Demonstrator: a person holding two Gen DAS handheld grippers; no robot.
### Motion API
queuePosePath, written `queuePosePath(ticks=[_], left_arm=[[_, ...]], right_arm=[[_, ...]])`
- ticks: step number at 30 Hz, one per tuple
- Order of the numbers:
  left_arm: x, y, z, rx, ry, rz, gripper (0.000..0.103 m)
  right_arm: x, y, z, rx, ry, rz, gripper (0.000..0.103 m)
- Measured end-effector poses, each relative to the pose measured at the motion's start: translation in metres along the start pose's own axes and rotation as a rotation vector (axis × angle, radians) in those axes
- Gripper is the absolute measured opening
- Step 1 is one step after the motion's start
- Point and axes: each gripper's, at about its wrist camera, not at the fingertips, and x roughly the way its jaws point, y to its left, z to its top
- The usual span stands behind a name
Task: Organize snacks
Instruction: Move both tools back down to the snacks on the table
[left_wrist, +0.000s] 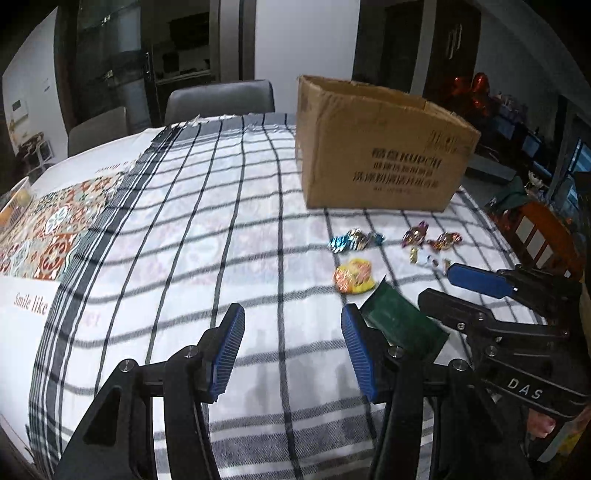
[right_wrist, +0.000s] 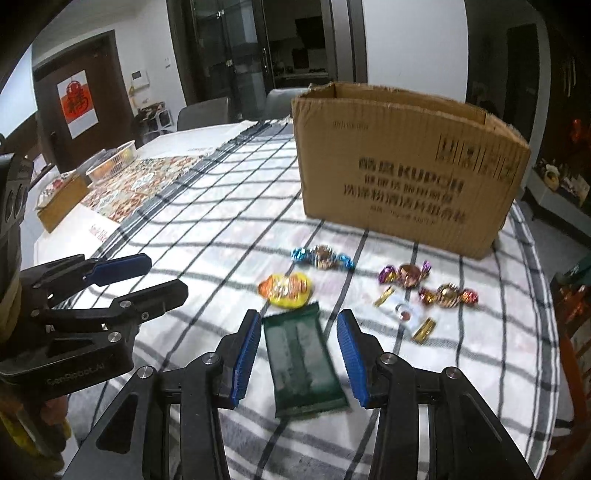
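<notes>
The right gripper (right_wrist: 293, 350) tilts down toward the checked tablecloth (right_wrist: 207, 236), its blue-padded jaws apart with a gap on each side of the dark green snack bar (right_wrist: 304, 363) that lies between them; neither pad presses on it, and whether the tips touch the cloth cannot be told. The left gripper (left_wrist: 293, 349) tilts down likewise over bare cloth, jaws apart and holding nothing; in the right wrist view it shows at 9 o'clock, a hand partly visible below its black body.

The open brown cardboard box (right_wrist: 406, 173), printed with dark lettering, stands upright on the cloth at about 1 o'clock from the right gripper, well beyond the snacks.

The green bar is a flat, matte, rectangular wrapper with crimped ends. Its long axis runs roughly from 6 to 12 o'clock, the far end leaning slightly toward 1.

At its far end, just beside it, lies a yellow-orange packet (right_wrist: 286, 290). Beyond that is a blue-ended foil candy (right_wrist: 323, 256), long axis from 9 to 3. Toward 2 o'clock sit a purple-ended candy (right_wrist: 406, 275), a red-gold candy (right_wrist: 448, 295) and a small clear sweet with gold ends (right_wrist: 404, 314).
</notes>
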Motion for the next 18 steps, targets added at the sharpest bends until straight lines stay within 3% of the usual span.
queuePosePath(ticks=[18], left_arm=[[0.022,-0.002,-0.02,-0.021,0.073,0.017,0.056]], right_arm=[[0.043,0.0,-0.013,-0.094,0.129,0.083,0.044]])
